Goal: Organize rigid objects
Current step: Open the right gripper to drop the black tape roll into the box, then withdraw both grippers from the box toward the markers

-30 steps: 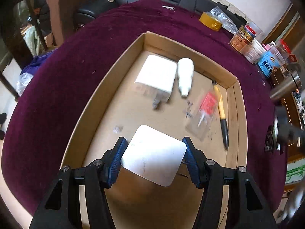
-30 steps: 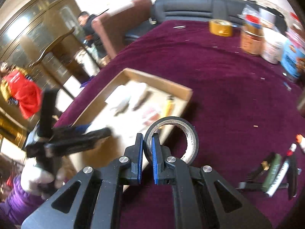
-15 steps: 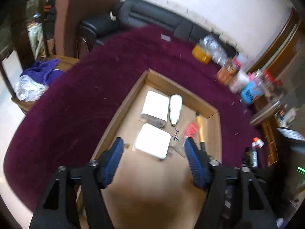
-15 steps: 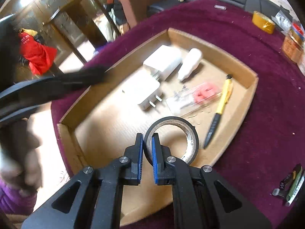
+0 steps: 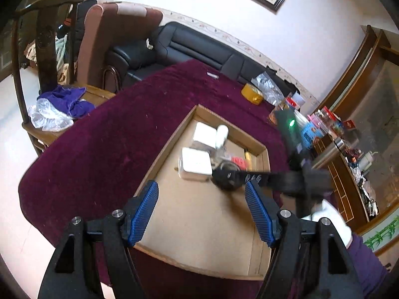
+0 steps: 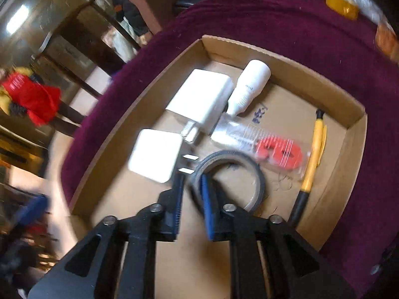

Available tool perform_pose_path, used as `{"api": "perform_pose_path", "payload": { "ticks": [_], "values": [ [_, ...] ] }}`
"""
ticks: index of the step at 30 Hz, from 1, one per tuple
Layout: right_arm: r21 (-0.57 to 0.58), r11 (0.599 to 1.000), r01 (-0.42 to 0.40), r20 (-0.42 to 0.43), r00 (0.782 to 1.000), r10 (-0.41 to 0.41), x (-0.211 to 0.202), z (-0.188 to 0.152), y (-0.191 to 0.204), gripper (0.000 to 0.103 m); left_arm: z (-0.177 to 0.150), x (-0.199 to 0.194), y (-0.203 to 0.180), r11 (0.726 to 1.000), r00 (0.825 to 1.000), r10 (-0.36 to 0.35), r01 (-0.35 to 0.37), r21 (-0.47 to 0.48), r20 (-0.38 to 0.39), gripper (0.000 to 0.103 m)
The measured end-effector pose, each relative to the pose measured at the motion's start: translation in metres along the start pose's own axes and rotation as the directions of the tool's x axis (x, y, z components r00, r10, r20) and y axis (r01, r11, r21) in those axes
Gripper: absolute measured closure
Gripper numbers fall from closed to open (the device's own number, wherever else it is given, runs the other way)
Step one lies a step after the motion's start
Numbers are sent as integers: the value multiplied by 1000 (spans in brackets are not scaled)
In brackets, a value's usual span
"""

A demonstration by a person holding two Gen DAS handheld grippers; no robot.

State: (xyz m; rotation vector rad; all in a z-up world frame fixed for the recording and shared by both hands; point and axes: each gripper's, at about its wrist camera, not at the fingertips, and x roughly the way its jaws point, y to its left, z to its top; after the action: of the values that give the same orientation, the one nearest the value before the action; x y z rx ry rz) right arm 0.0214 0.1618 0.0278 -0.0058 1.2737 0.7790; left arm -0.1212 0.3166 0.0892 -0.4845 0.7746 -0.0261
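the near half of the shallow brown cardboard tray point(image 6: 286, 74) is bare floor, open from above. its far half is crowded: two white square plug adapters point(image 6: 155, 154), a white plastic bottle point(image 6: 251, 84), a clear packet with red pieces point(image 6: 269, 147) and a yellow-and-black pen point(image 6: 311, 154) along the right wall. a black tape roll point(image 6: 229, 179) lies mid-tray, with the right gripper point(image 6: 190, 194) astride its rim, blocking that side. the maroon cloth point(image 5: 99, 149) left of the tray lies clear.
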Motion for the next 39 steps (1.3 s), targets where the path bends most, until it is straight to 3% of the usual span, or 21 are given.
{"api": "perform_pose_path", "payload": {
  "ticks": [5, 6, 8, 9, 10, 11, 12, 13, 14, 15, 17, 18, 21, 23, 25, 28, 31, 34, 39],
  "values": [
    [-43, 997, 57, 154, 987, -50, -71, -25, -4, 68, -12, -3, 1, 1000, 1000, -2, 2, -18, -25, 37],
    [-49, 995, 84, 199, 977, -73, -91, -35, -7, 68, -15, -4, 0, 1000, 1000, -8, 7, -24, -27, 37],
    [-58, 979, 193, 343, 925, -162, -140, -54, -13, 68, -21, -7, -7, 1000, 1000, -14, 14, -12, -19, 37],
    [-47, 960, 276, 425, 875, -231, -163, -62, -14, 68, -24, -10, -12, 1000, 1000, -19, 19, 3, -10, 37],
    [-9, 914, 406, 545, 768, -336, -196, -83, -18, 68, -26, -14, -19, 999, 1000, -25, 25, 25, 3, 37],
    [38, 872, 487, 625, 670, -401, -220, -100, -20, 62, -30, -18, -30, 997, 999, -37, 36, 62, 23, 37],
    [93, 842, 531, 684, 581, -441, -240, -116, -28, 36, -34, -21, -41, 994, 998, -53, 49, 101, 39, 37],
    [139, 829, 542, 721, 518, -459, -252, -128, -35, 19, -36, -23, -50, 990, 997, -62, 55, 130, 47, 35],
    [219, 823, 525, 766, 430, -478, -272, -151, -55, 0, -39, -24, -67, 982, 996, -73, 62, 181, 54, 30],
    [251, 827, 503, 750, 440, -494, -280, -159, -74, 0, -43, -23, -79, 974, 995, -83, 69, 217, 55, 26],
    [294, 852, 433, 610, 601, -516, -276, -161, -124, 0, -49, -17, -108, 953, 993, -114, 103, 286, 24, 22],
    [349, 855, 385, 557, 648, -519, -273, -166, -151, 0, -54, -10, -121, 943, 991, -135, 131, 306, -8, 22],
    [522, 795, 310, 443, 697, -563, -259, -197, -223, 4, -68, 14, -151, 924, 974, -192, 221, 313, -121, 22],
    [609, 743, 277, 399, 703, -589, -254, -214, -263, 4, -83, 32, -171, 912, 959, -201, 258, 319, -202, 23],
    [665, 717, 210, 392, 719, -574, -252, -221, -297, 4, -95, 46, -187, 901, 941, -199, 286, 327, -274, 23],
    [718, 690, 91, 415, 740, -530, -241, -231, -332, 8, -108, 66, -212, 882, 900, -208, 342, 325, -382, 23],
    [722, 691, 25, 459, 730, -506, -236, -242, -352, 7, -107, 80, -234, 876, 902, -172, 324, 357, -396, 23],
    [701, 713, 30, 477, 722, -500, -236, -239, -346, 8, -99, 95, -250, 882, 907, -153, 305, 360, -393, 23],
    [677, 731, 84, 457, 730, -507, -230, -233, -336, 7, -79, 140, -275, 892, 904, -166, 308, 330, -394, 23]
  ]
}}
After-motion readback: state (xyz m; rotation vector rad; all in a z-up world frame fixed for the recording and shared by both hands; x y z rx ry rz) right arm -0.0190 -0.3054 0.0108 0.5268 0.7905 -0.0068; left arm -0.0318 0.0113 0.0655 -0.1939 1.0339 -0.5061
